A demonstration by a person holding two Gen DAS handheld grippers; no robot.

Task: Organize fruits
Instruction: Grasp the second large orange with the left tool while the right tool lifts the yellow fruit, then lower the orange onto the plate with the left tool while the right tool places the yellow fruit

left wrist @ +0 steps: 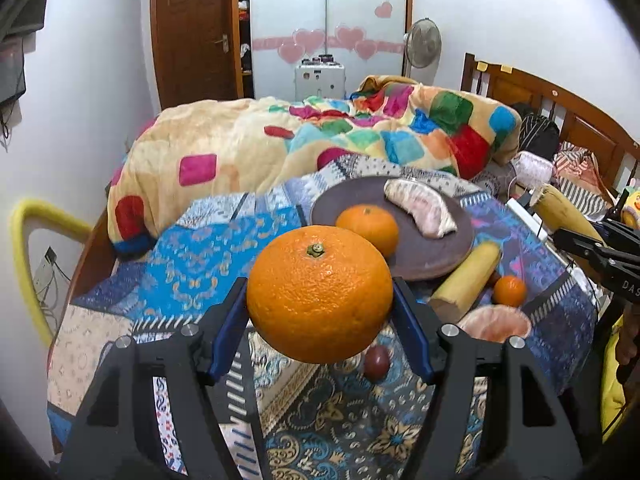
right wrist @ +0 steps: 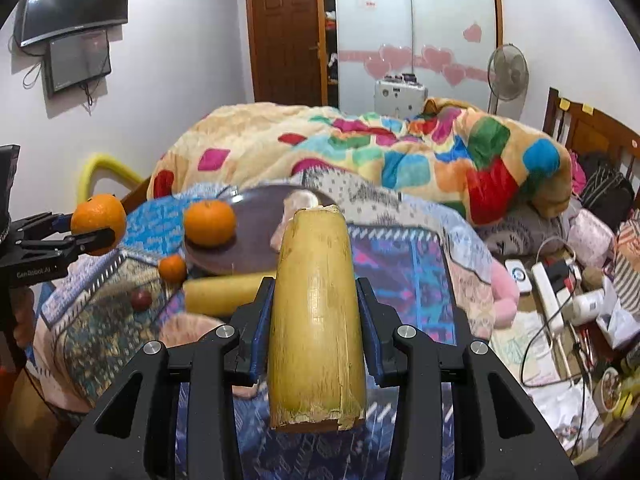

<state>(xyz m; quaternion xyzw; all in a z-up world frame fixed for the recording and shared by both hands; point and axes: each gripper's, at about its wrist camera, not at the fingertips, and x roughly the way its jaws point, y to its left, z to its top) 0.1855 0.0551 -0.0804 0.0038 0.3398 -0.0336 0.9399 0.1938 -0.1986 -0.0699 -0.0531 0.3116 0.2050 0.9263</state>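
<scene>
— Two fruits are held off the cloth (left wrist: pixel 192 264). What is gripped by the left gripper (left wrist: pixel 320 316)?

— A large orange (left wrist: pixel 319 294) is clamped between its blue pads (left wrist: pixel 228 332), stem up, lifted in front of the plate (left wrist: pixel 436 256). From the right wrist view the same orange (right wrist: pixel 99 224) is seen left of the plate (right wrist: pixel 248 236), held in the air.

— And the right gripper (right wrist: pixel 316 320)?

— A yellow cane piece (right wrist: pixel 316 320) is pinched between its fingers (right wrist: pixel 256 320), pointed toward the plate, its far cut end overlapping the plate's near rim in the right wrist view. In the left wrist view that piece (left wrist: pixel 560 210) is seen right of the plate, above the cloth.

— What is found on the plate?

— A smaller orange (left wrist: pixel 368 228) is set on the near left part, and a pale peeled pomelo wedge (left wrist: pixel 420 208) is laid at the back right.

— What is left on the cloth beside the plate?

— A second cane piece (left wrist: pixel 468 280) is laid with one end touching the near right rim. A tiny orange (left wrist: pixel 509 290) is set just right of that piece. A pink pomelo piece (left wrist: pixel 496 322) is placed nearer than the cane, and a dark red round fruit (left wrist: pixel 377 361) is seen nearest of all, partly hidden under the held orange.

— And behind the plate?

— A patchwork blanket (left wrist: pixel 360 136) is heaped on the bed
</scene>
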